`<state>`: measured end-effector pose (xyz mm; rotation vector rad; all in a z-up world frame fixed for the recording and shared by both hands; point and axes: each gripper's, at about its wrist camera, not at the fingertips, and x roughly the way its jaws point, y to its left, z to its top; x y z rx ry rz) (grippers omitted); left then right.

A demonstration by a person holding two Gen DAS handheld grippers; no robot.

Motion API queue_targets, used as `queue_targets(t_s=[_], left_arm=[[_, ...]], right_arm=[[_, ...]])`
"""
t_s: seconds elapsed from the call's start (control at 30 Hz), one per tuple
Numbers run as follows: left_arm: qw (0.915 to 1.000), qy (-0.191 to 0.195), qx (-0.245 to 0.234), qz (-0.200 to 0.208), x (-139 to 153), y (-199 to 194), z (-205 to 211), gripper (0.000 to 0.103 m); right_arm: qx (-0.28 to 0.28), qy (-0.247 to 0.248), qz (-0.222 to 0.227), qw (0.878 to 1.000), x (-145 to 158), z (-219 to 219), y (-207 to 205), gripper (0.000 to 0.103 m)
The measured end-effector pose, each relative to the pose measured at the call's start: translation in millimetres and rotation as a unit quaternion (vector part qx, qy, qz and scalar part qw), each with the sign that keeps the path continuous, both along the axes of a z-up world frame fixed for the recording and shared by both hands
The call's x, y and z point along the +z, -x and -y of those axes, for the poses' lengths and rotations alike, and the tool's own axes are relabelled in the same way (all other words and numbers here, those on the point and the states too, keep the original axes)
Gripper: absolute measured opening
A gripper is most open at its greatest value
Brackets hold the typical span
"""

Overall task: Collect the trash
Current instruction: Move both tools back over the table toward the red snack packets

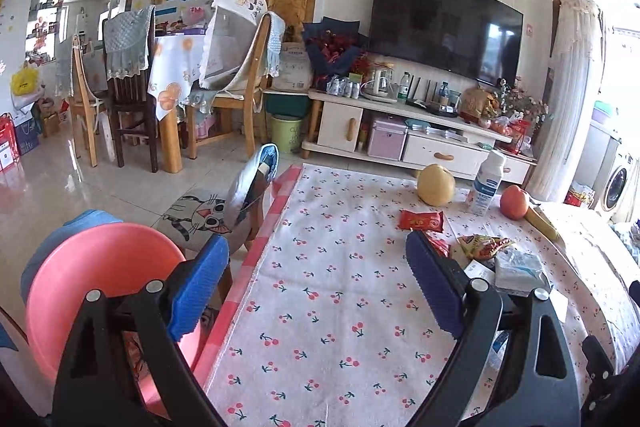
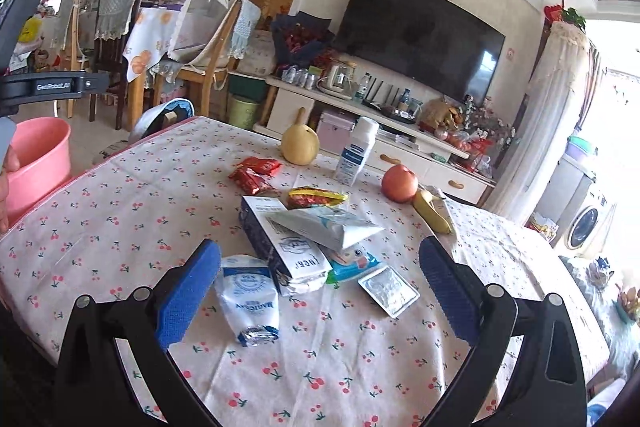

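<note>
The right claw [image 2: 320, 279] is held wide open above the bench [image 2: 120, 227], and nothing is gripped. Between and just ahead of its fingers the trash is heaped: a white and blue pouch [image 2: 248, 299] near the left finger, a flattened milk carton [image 2: 280, 251] behind it, a foil blister [image 2: 388, 291] towards the right finger, and red wrappers [image 2: 256, 173] farther ahead. The left claw [image 1: 316, 287] is also spread wide and empty over bare cloth; the heap is seen to the right of its right finger. Only the left wrist view shows the pink bin [image 1: 96, 291] fully, behind its left finger, off the bench edge. Only the right wrist view shows the trash spread out whole.
</note>
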<state>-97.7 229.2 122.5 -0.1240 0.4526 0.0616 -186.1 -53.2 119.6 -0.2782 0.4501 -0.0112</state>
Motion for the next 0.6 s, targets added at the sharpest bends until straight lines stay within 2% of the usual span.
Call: queue_targets(t_s=[0.3,0.5,0.6], left_arm=[[0.9987,0.000,-0.040,0.033,-7,10,31,0.091],[0.9942,-0.064,-0.081,0.028,-11,9,68,0.091],[0.9923,-0.064,-0.106,0.010,-12,3,81,0.091]], right_arm=[[-0.012,-0.073,-0.029,0.997,-16,54,-15,0.098],[-0.028,-0.119,-0.040,0.992,-18,89,-33,0.098],[-0.037,-0.162,-0.060,0.984,-22,109,-46,0.098]])
